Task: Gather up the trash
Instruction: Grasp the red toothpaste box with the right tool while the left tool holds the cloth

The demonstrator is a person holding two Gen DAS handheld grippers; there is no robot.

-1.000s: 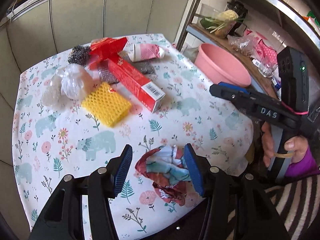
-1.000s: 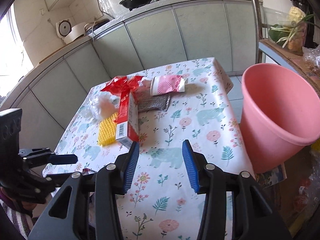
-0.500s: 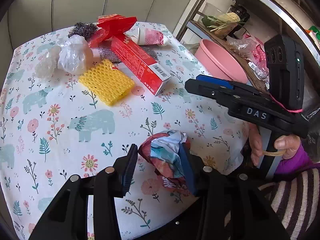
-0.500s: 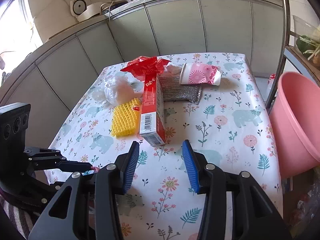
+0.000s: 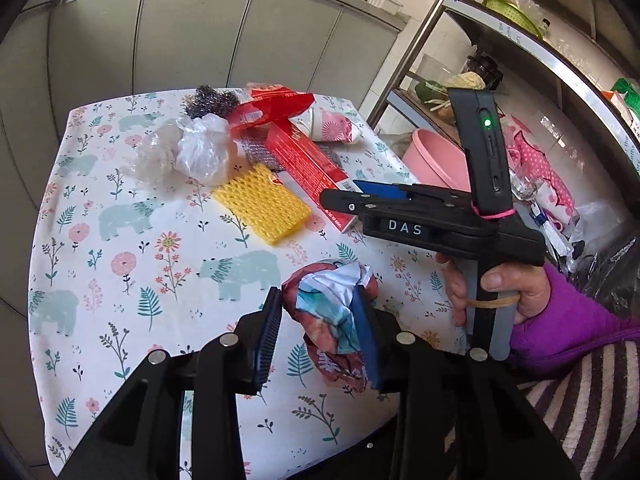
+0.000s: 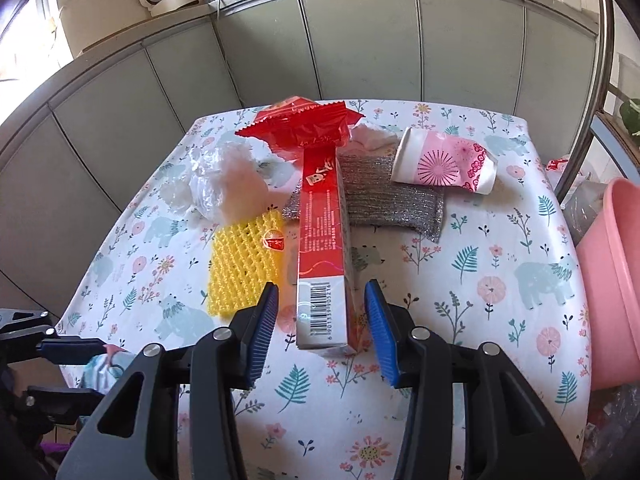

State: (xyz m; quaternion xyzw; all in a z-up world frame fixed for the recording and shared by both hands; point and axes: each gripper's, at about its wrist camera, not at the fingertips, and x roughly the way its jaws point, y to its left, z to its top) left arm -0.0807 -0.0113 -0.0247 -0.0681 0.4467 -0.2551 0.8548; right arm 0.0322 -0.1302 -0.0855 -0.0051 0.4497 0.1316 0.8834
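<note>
Since the earlier frame both views have shifted: my left tongs (image 5: 316, 328) have closed in from apart and are now clamped on the crumpled wrapper (image 5: 332, 312), low in the centre of the left view, and the red box (image 6: 324, 256) has come forward until its barcode end sits between my right tongs (image 6: 322, 332), which I see spread apart, not touching it. Left of the box on the bench (image 6: 460, 280) lies the yellow mesh pad (image 6: 244, 268), just beside it. Higher up sit the clear plastic bag (image 6: 224, 184), the red foil packet (image 6: 304, 124), the silver scouring cloth (image 6: 392, 204) and the tipped pink paper cup (image 6: 444, 166). At the right edge stands the pink bucket (image 6: 608, 280)
</note>
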